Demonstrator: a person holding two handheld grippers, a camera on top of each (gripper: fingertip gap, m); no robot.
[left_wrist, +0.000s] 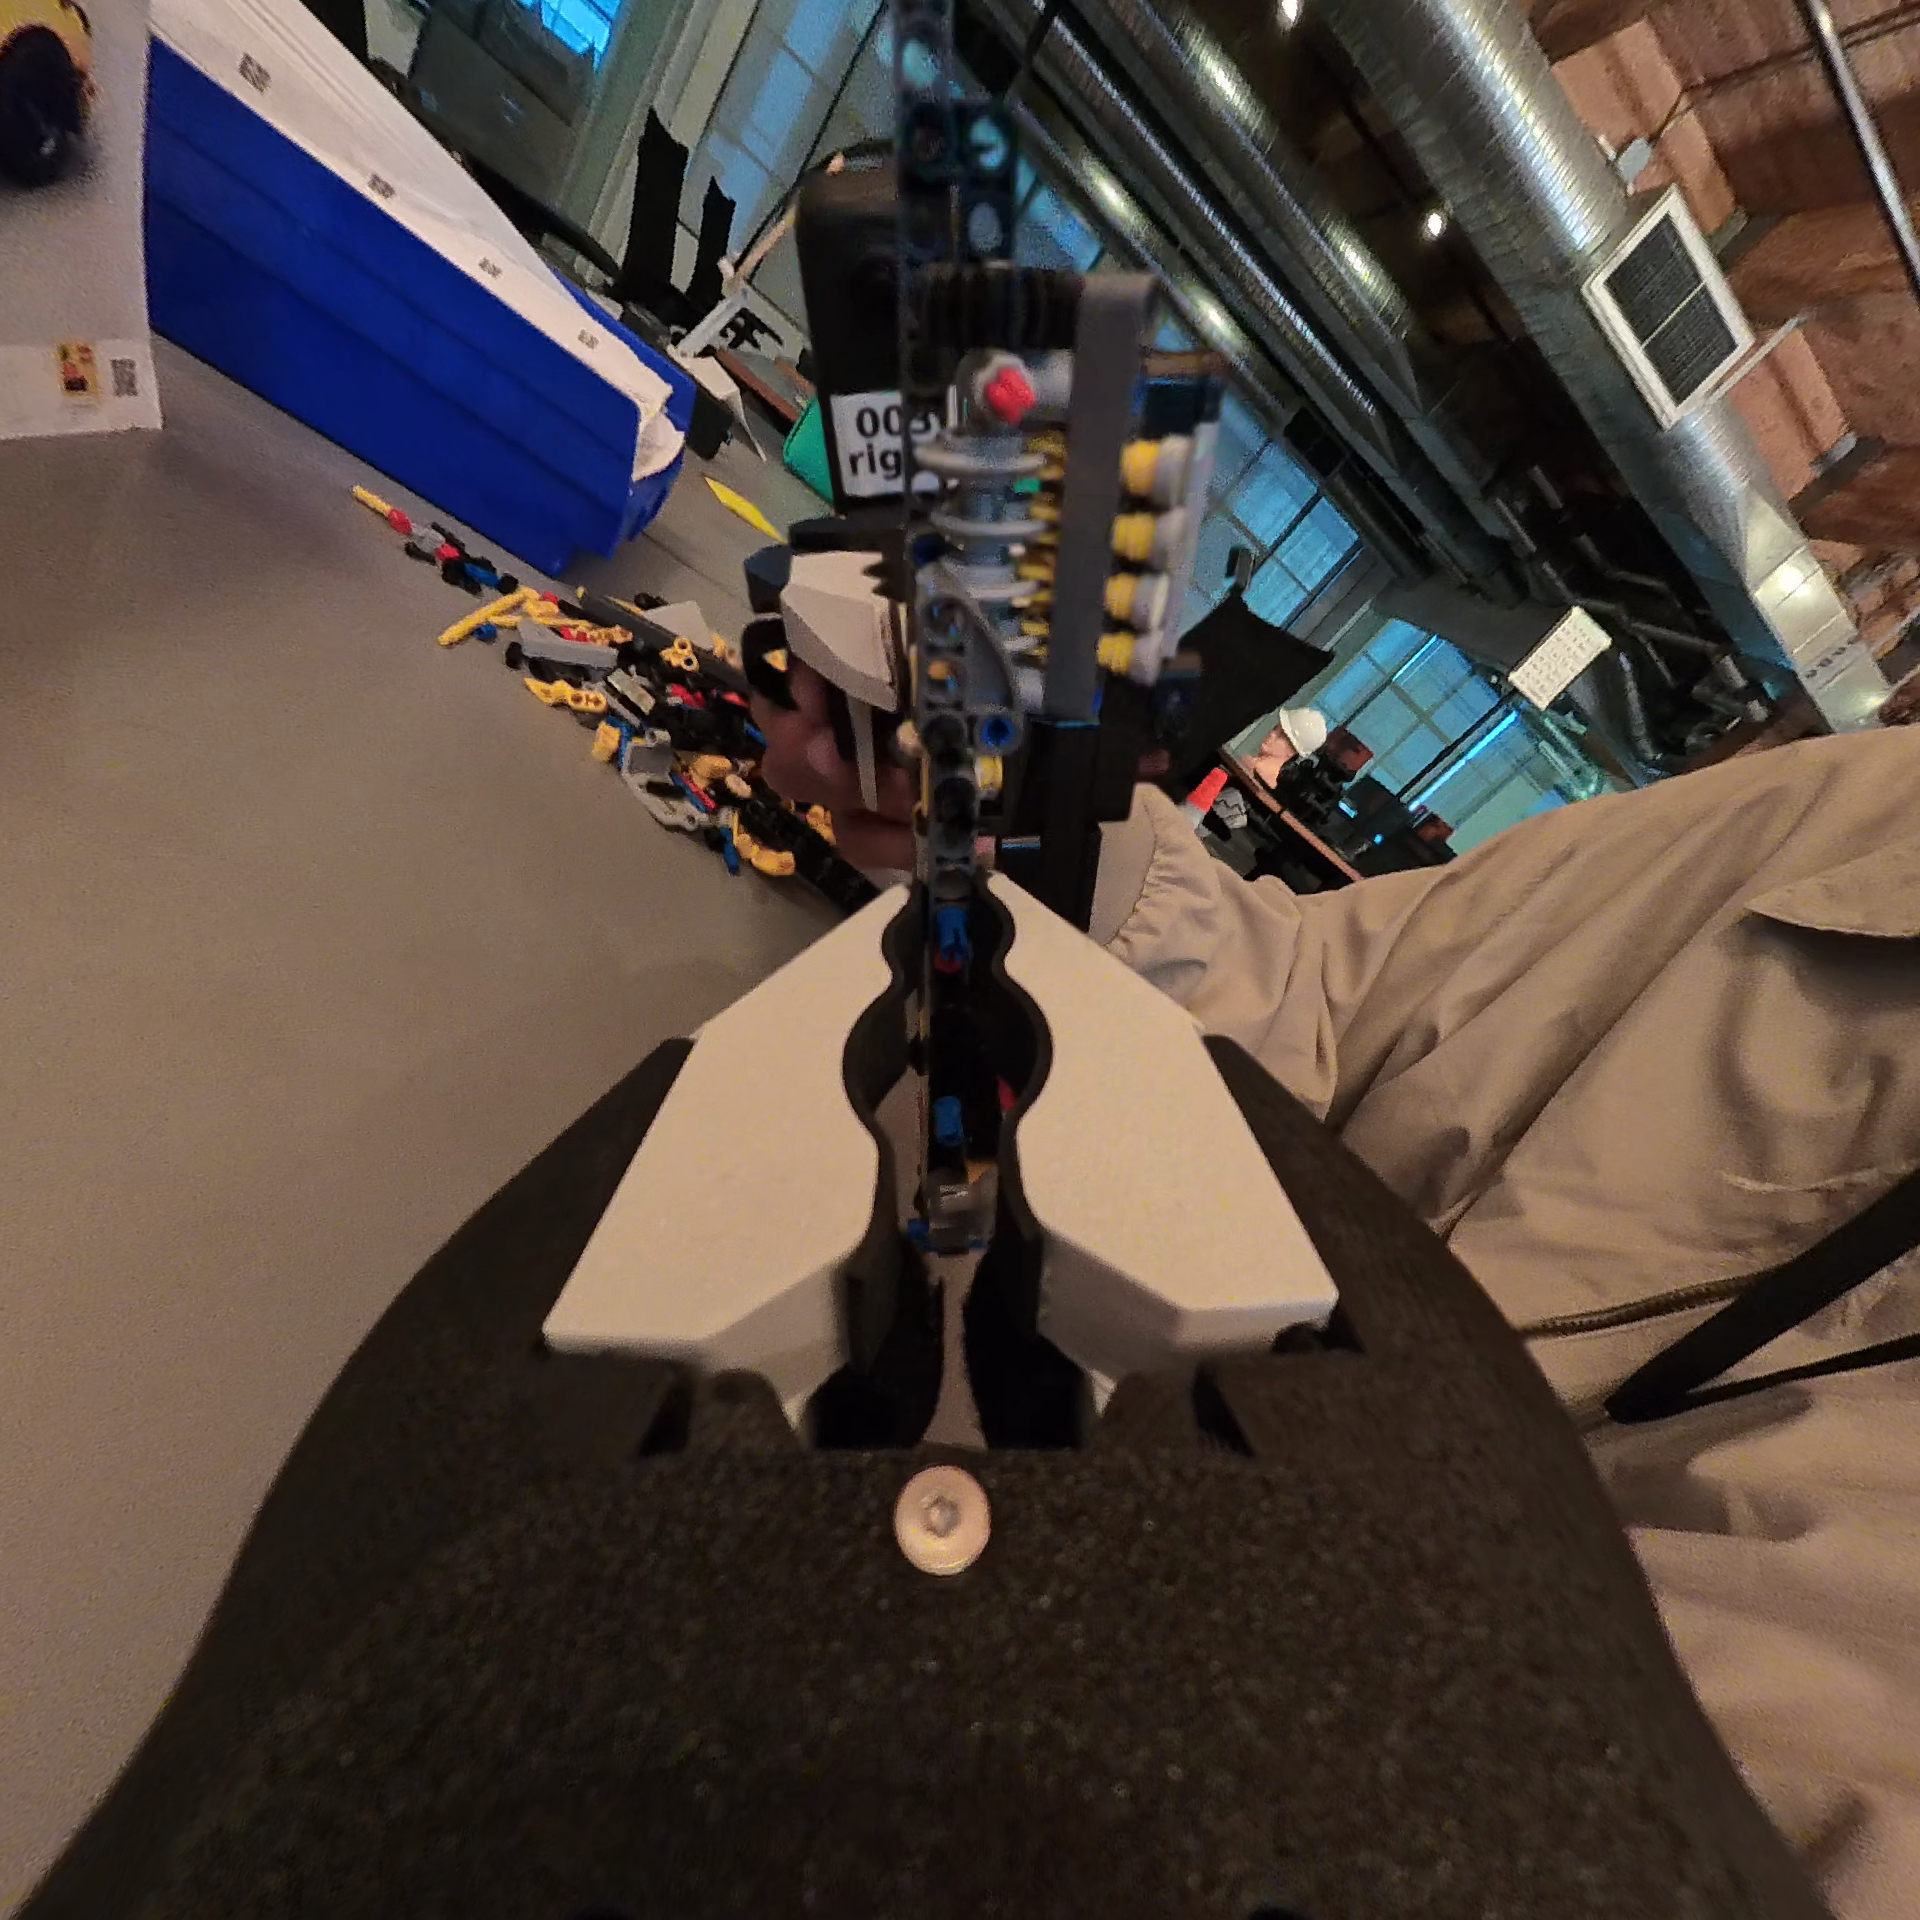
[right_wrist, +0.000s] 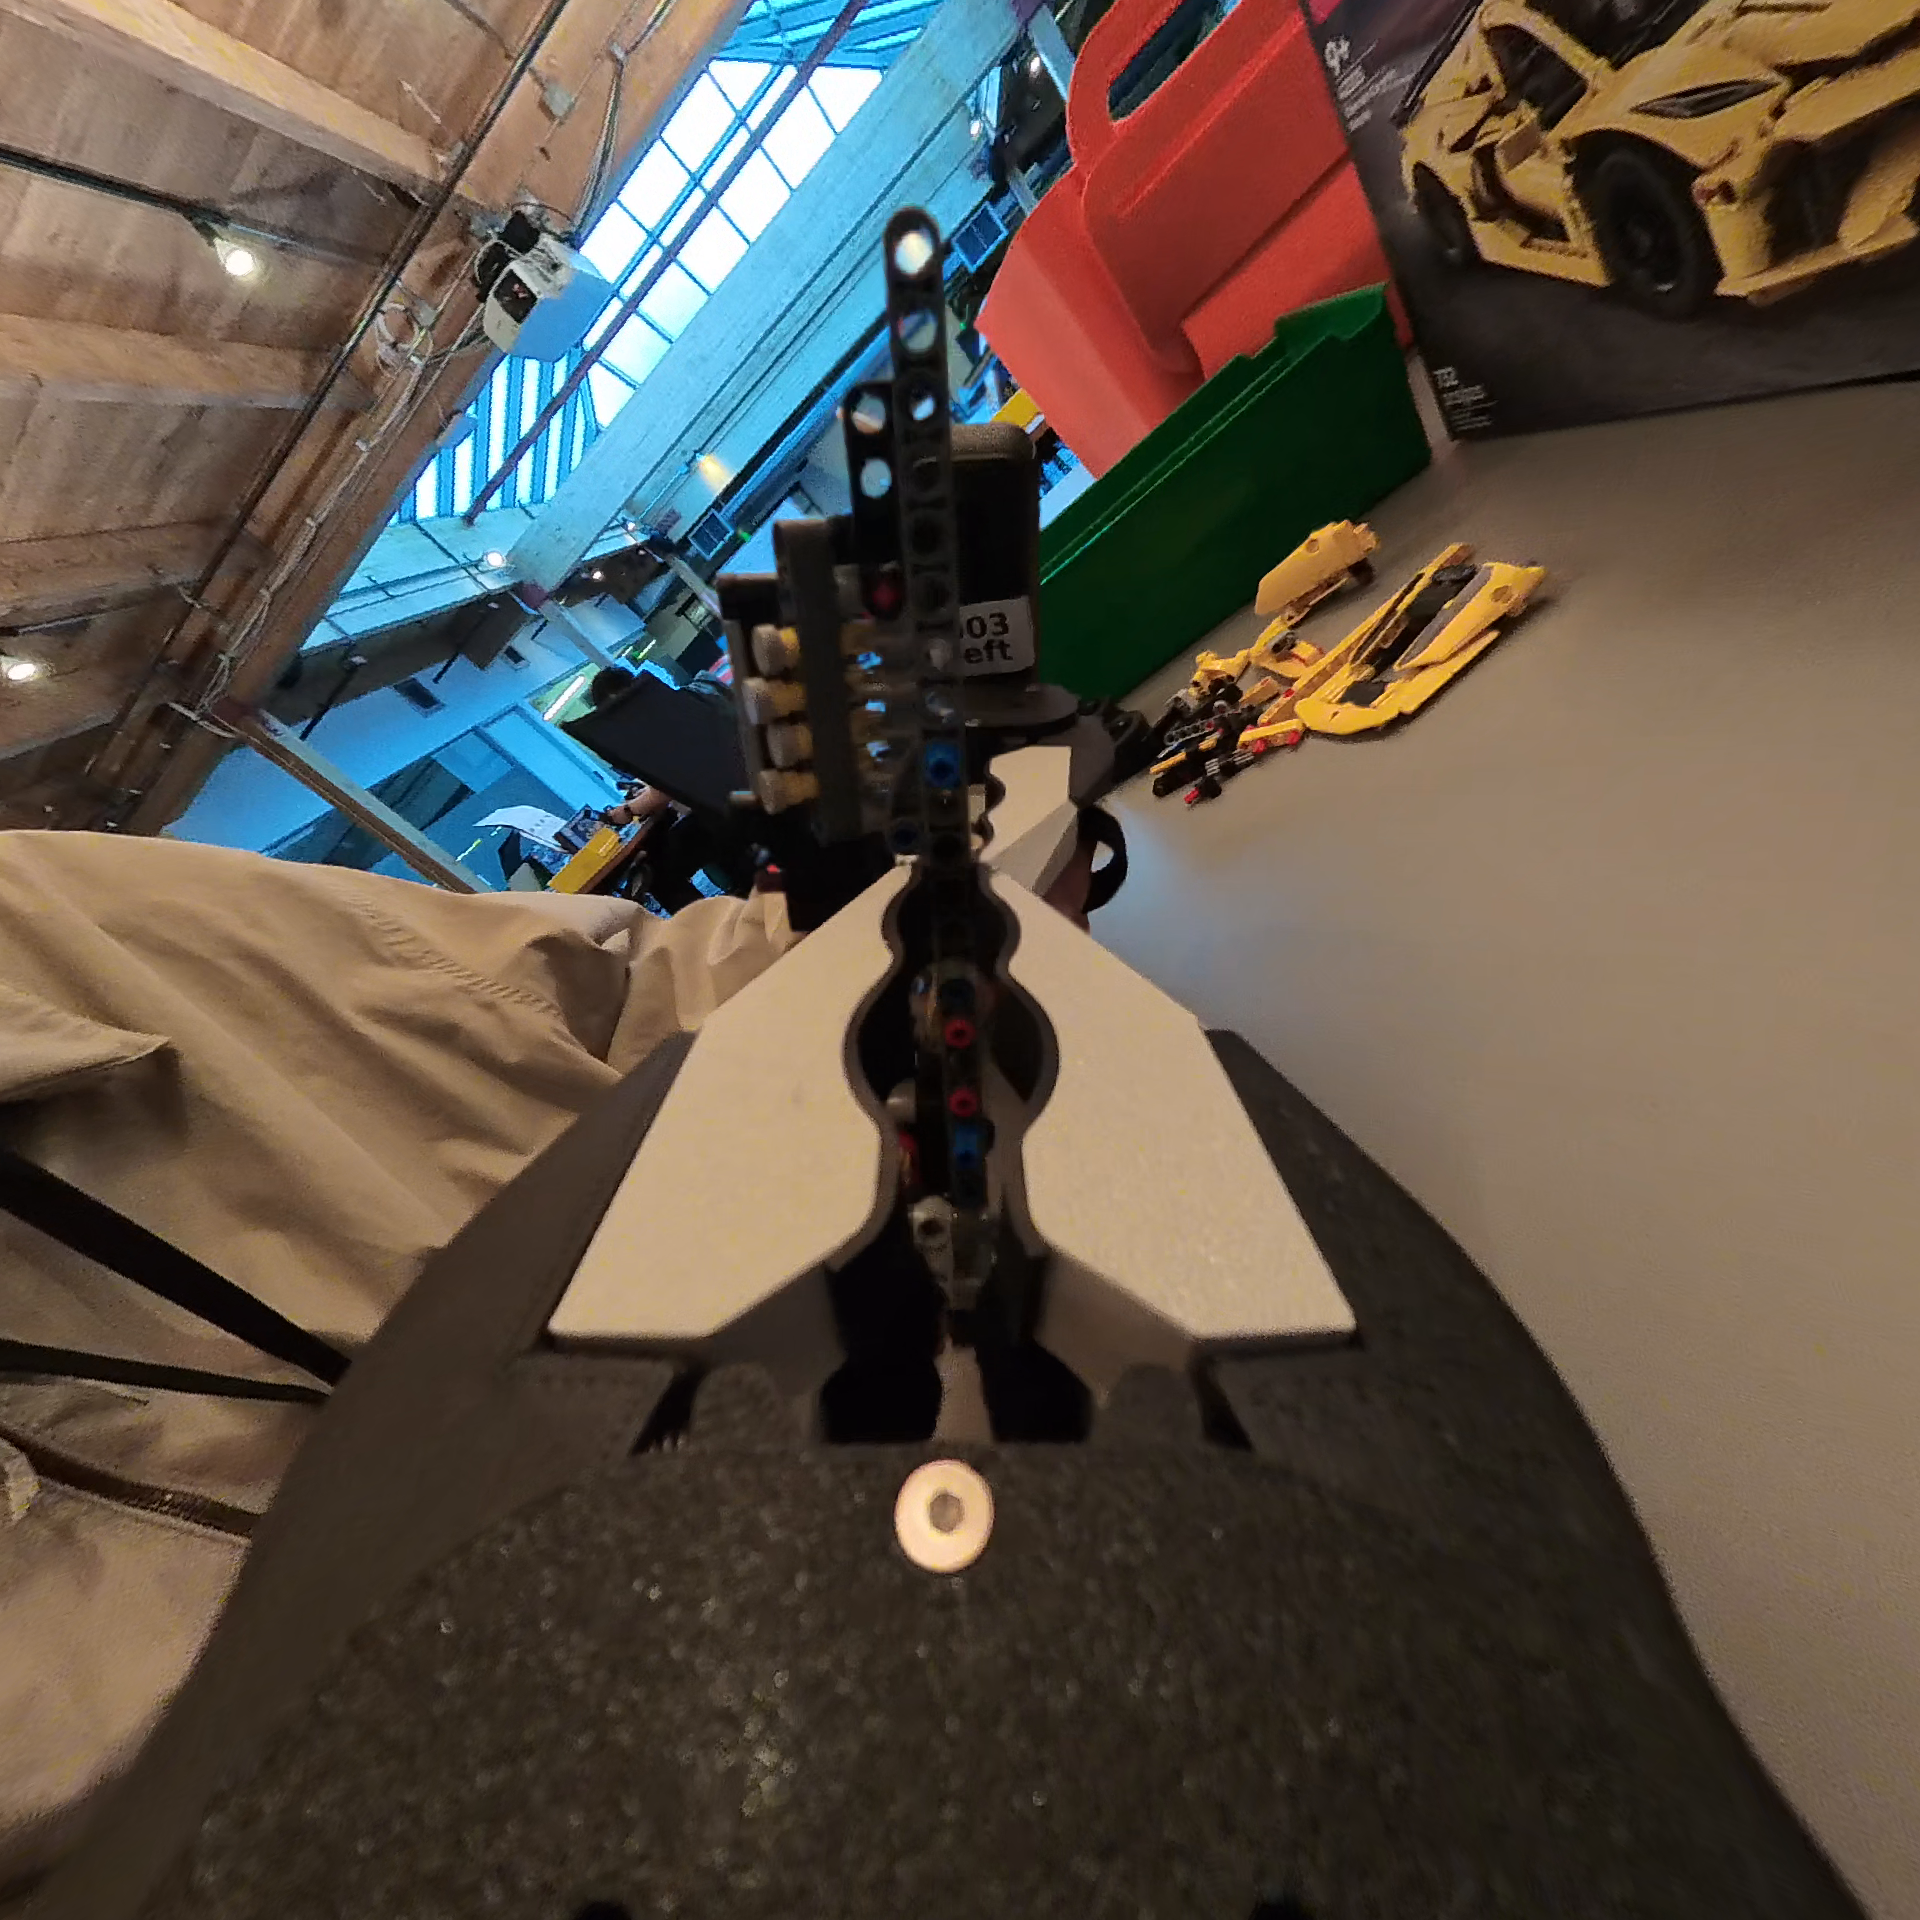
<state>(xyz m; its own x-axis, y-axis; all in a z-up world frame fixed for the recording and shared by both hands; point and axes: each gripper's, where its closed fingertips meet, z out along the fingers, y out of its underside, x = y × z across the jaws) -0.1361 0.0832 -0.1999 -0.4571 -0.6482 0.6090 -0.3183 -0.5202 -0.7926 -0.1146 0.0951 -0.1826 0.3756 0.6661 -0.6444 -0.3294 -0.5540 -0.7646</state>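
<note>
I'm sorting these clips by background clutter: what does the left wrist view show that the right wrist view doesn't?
Only the left wrist view: blue bins, a scattered pile of small building-toy parts, a printed sheet.

Only the right wrist view: a green bin, an orange-red case, yellow car-body panels, a box picturing a yellow car.

Both: the grey table, the beige sleeve, and the beam assembly clamped by left gripper and right gripper.

Two grippers (left_wrist: 951, 914) (right_wrist: 948, 894), one toy-brick assembly (left_wrist: 997, 582), four yellow-capped cylinders (left_wrist: 1138, 556) on it, one blue bin (left_wrist: 395, 312), one green bin (right_wrist: 1236, 509), one red case (right_wrist: 1184, 208), one boxed car kit (right_wrist: 1621, 208).
</note>
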